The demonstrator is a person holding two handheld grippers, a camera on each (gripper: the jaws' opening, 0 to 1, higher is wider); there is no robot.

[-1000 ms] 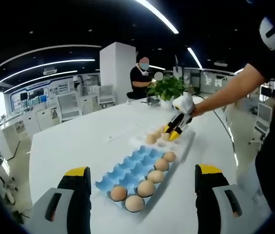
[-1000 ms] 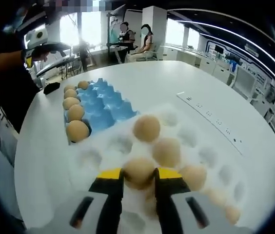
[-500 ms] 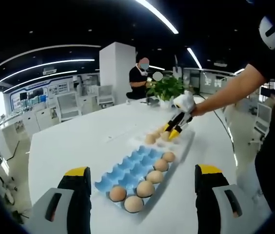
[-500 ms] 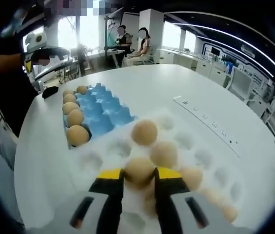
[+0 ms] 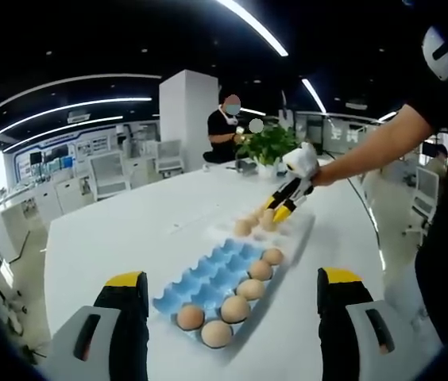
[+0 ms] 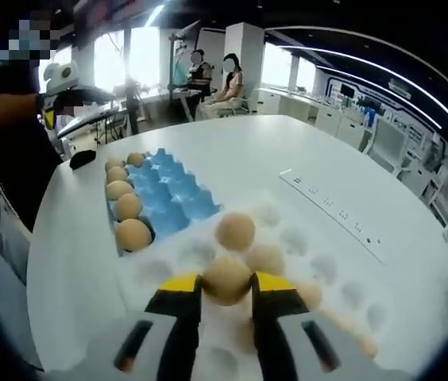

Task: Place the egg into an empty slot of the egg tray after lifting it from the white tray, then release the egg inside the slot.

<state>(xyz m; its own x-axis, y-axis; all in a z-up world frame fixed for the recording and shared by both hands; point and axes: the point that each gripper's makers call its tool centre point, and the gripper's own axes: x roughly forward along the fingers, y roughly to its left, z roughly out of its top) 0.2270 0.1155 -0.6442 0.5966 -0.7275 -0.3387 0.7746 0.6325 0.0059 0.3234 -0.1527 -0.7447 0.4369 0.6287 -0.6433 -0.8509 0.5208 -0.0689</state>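
Observation:
In the right gripper view my right gripper is shut on a brown egg, held a little above the white tray, where several more eggs lie. The blue egg tray lies beyond at the left, with several eggs along its left row and empty slots beside them. In the left gripper view my left gripper stands open over the near end of the blue egg tray. The right gripper shows far off there, over the white tray.
Both trays lie on a large white round table. A power strip runs across it right of the white tray. A potted plant stands at the far edge, with a seated person behind. The operator's arm reaches in from the right.
The right gripper has risen slightly with the egg, so the white tray looks a bit farther below it. The left gripper has barely moved.

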